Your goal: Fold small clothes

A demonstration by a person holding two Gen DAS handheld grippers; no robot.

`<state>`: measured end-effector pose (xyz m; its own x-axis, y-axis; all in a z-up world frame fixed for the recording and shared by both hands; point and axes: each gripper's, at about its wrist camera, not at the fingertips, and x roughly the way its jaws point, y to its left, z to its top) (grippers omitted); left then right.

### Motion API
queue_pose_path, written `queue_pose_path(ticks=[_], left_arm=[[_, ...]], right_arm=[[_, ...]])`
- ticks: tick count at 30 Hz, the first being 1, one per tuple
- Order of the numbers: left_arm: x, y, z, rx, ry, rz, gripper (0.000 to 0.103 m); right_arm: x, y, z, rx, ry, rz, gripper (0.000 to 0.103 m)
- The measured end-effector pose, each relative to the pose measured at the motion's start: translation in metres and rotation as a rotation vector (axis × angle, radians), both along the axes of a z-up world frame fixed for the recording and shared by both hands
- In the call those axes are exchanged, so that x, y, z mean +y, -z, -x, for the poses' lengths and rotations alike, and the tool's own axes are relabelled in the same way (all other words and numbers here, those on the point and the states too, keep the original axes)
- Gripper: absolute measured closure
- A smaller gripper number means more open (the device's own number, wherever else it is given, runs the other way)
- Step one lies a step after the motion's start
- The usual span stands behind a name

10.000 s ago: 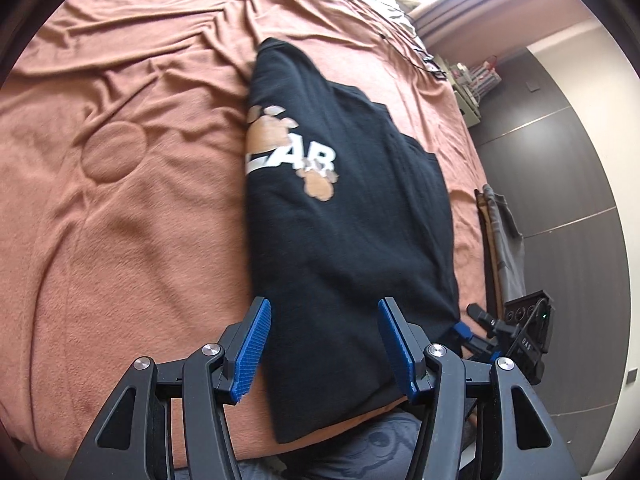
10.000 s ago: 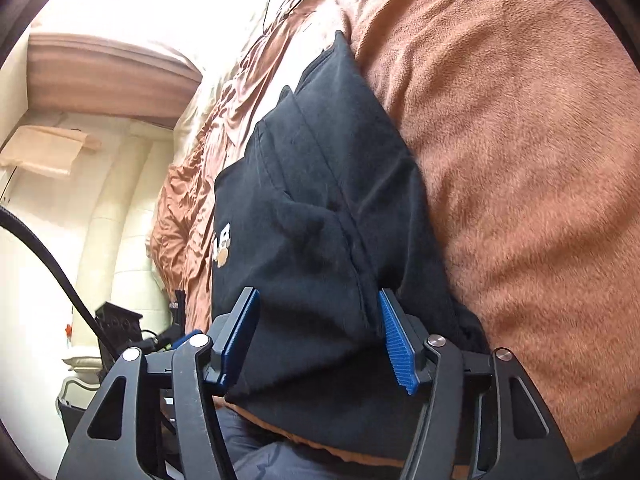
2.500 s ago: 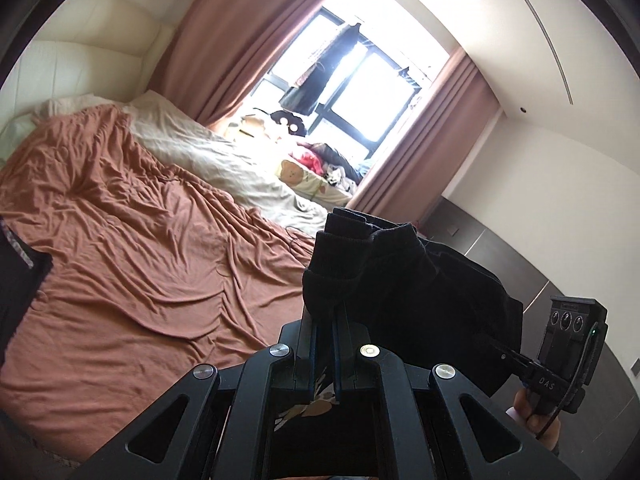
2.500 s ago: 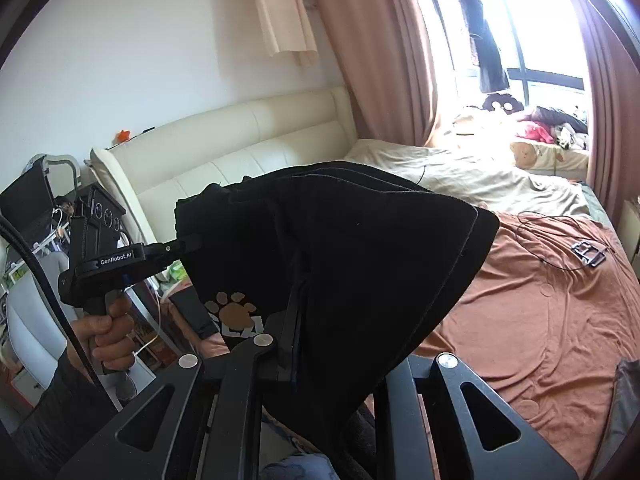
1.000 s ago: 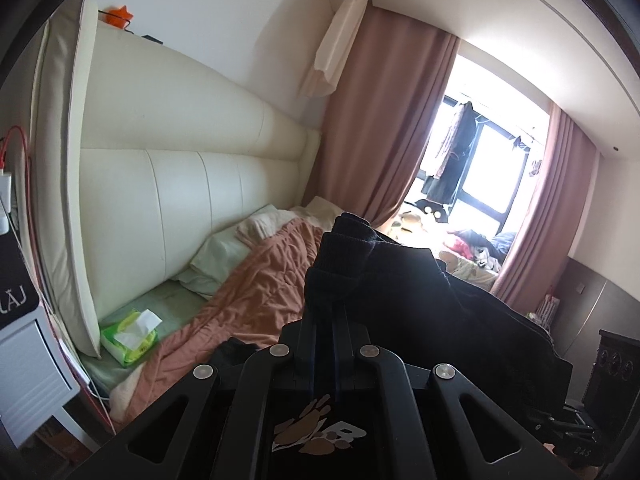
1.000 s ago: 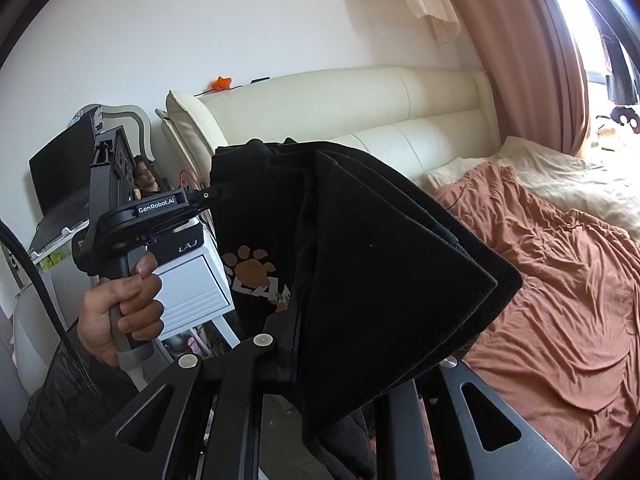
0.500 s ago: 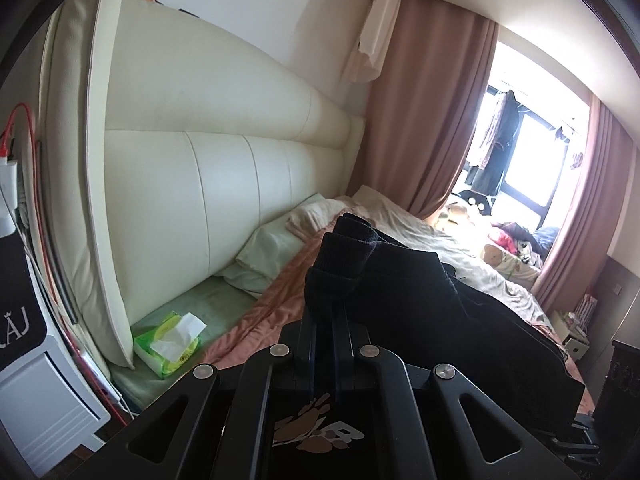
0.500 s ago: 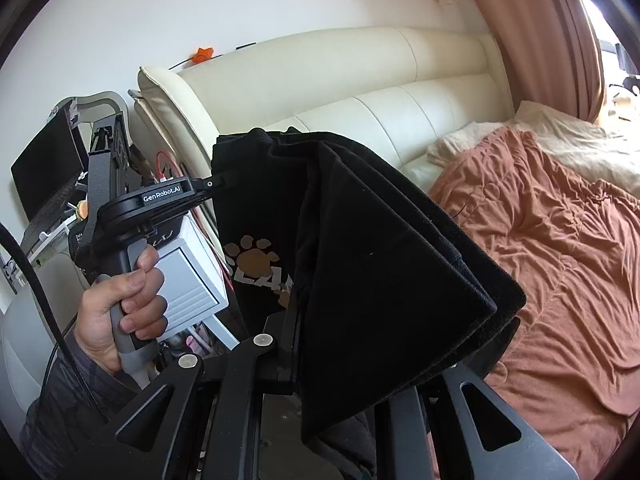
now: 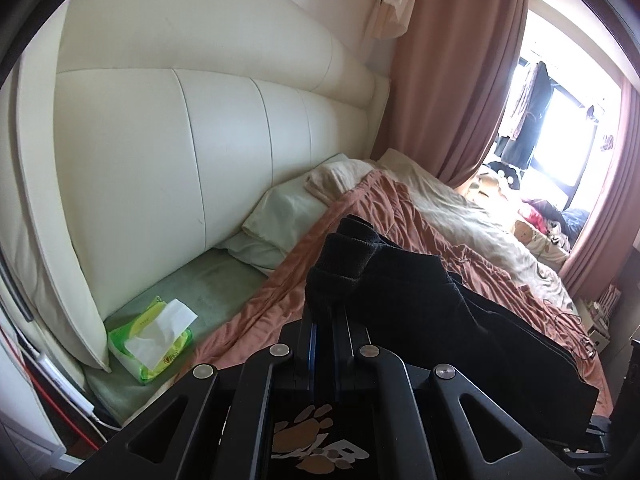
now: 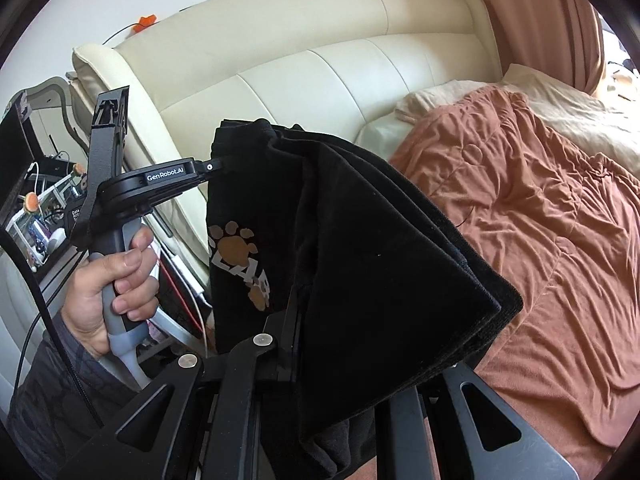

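Both tools are gripping the folded black sweatshirt [image 10: 384, 264] in mid-air above the bed's edge. The right gripper [image 10: 294, 320] is pinching it tight at six o'clock of its view; the left gripper [image 9: 325, 320] is clamping a bunched corner, its handle sitting in the person's left hand [image 10: 108, 276] at nine o'clock. Beyond, the rust blanket [image 10: 560, 216] is lying rumpled at three o'clock, a tissue pack [image 9: 150, 342] at eight o'clock, the cream headboard [image 9: 168, 160] farthest.

Black folded garment [image 10: 384, 264], paw-print logo, held aloft, hanging in layers
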<state>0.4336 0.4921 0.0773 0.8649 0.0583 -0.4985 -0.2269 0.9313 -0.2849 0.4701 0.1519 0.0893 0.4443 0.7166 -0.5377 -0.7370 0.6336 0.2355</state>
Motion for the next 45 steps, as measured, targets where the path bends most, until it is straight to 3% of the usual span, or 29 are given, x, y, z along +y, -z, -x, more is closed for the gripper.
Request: queue_pose_path(ticks=[11, 16, 18, 20, 22, 24, 27, 28, 36, 40, 45], left_arm=[[-0.001, 0.071, -0.089, 0.146, 0.023, -0.017, 0.098], [-0.004, 0.110, -0.122, 0.216, 0.041, -0.022, 0.098], [-0.006, 0.128, -0.135, 0.245, 0.044, -0.019, 0.098], [-0.010, 0.145, -0.147, 0.287, 0.044, -0.019, 0.097], [-0.012, 0.162, -0.158, 0.364, 0.033, -0.013, 0.086], [-0.012, 0.170, -0.160, 0.412, -0.002, -0.029, 0.077], [-0.007, 0.168, -0.147, 0.386, -0.009, 0.001, 0.049], [-0.006, 0.166, -0.145, 0.382, -0.011, -0.001, 0.046], [-0.023, 0.143, -0.115, 0.379, -0.018, -0.019, 0.044], [-0.040, 0.124, -0.091, 0.353, -0.005, 0.000, 0.024], [-0.064, 0.097, -0.060, 0.317, -0.007, -0.003, 0.016]], right_arm=[[0.022, 0.061, -0.079, 0.105, 0.001, 0.028, 0.093], [0.025, 0.104, -0.116, 0.187, 0.032, 0.052, 0.092], [0.024, 0.118, -0.130, 0.215, 0.085, 0.080, 0.083], [0.021, 0.131, -0.148, 0.239, 0.137, 0.135, 0.059], [0.010, 0.139, -0.161, 0.266, 0.171, 0.148, 0.045], [-0.003, 0.140, -0.167, 0.283, 0.201, 0.133, 0.045], [-0.017, 0.139, -0.167, 0.312, 0.207, 0.114, 0.045], [-0.020, 0.136, -0.163, 0.308, 0.210, 0.117, 0.045], [-0.025, 0.105, -0.137, 0.262, 0.178, 0.110, 0.045], [-0.032, 0.081, -0.114, 0.212, 0.161, 0.125, 0.023], [-0.051, 0.051, -0.079, 0.146, 0.145, 0.145, 0.004]])
